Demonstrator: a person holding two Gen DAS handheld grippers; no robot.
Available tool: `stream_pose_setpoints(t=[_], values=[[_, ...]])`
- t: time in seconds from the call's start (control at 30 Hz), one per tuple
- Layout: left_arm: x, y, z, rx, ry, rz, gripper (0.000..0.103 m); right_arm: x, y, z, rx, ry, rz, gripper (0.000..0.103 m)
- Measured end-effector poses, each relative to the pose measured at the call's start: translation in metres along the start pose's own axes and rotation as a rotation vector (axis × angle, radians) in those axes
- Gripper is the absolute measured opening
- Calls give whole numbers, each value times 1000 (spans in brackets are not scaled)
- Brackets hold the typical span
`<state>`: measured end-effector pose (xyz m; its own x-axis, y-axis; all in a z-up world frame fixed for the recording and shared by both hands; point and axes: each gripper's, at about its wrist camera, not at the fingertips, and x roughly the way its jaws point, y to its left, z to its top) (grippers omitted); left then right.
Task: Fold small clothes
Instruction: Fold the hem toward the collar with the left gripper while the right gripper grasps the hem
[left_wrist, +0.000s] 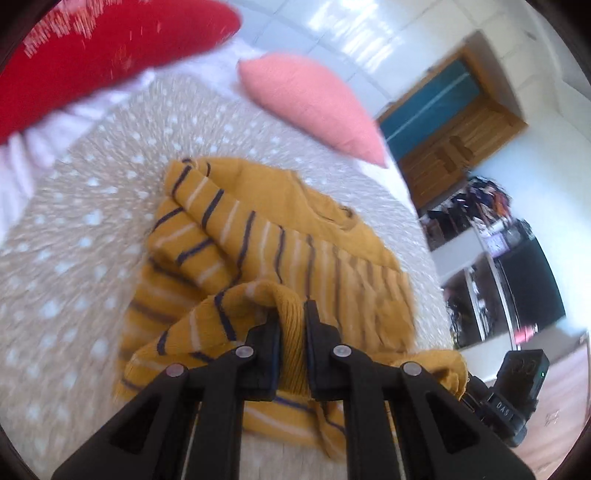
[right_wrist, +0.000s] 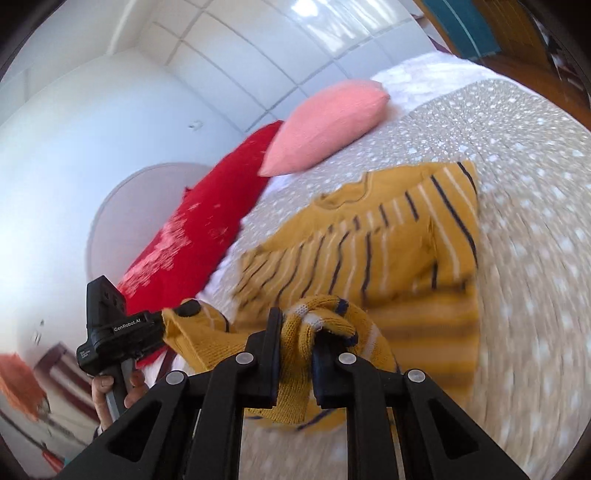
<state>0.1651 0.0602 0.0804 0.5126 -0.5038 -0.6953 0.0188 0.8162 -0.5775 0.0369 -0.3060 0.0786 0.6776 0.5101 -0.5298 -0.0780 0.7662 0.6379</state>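
Both grippers have hold of the sweater (left_wrist: 280, 229) — mustard yellow, with dark and white stripes — and it's spread on the bed (left_wrist: 74, 229), over a beige cover dotted with white. The left gripper (left_wrist: 291, 321) is clamped on a ribbed fold of the hem, the knit bunched tight between its black fingers (left_wrist: 271, 332). The right gripper (right_wrist: 297, 332) is closed on a twisted bit of the knit too, wool squeezed up between the pads.

From the right wrist view, the left gripper's body shows at the lower left, and there's writing on it: "GenRobot.AI" in white letters, with a smaller label below too blurred to read. A hand (right_wrist: 110, 391) wraps its handle. From the left wrist view, the other unit sits at the lower right edge, stamped with what looks like "DAS 1".

The sweater's neckline (right_wrist: 347, 195) faces the pillows: a pink pillow (left_wrist: 310, 103) and a red pillow (left_wrist: 103, 51) lie at the head of the bed, well apart from the sweater. One sleeve is folded across the body. A wooden door (left_wrist: 454, 125) stands beyond the bed.
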Motion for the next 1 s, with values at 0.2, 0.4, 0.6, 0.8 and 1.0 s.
stream_pose_setpoints(t=[0.2, 0.4, 0.6, 0.8, 1.0], values=[[63, 28, 35, -85, 82, 16, 11, 67, -30, 47, -12, 69, -115, 16], [64, 55, 67, -178, -26, 10, 41, 85, -71, 71, 115, 5, -143, 39], [44, 80, 91, -274, -81, 10, 55, 79, -93, 81, 213, -31, -120, 43], [14, 47, 69, -67, -80, 107, 72, 48, -70, 95, 141, -113, -204, 75], [19, 36, 35, 112, -9, 175, 73, 20, -35, 86, 8, -87, -263, 77]])
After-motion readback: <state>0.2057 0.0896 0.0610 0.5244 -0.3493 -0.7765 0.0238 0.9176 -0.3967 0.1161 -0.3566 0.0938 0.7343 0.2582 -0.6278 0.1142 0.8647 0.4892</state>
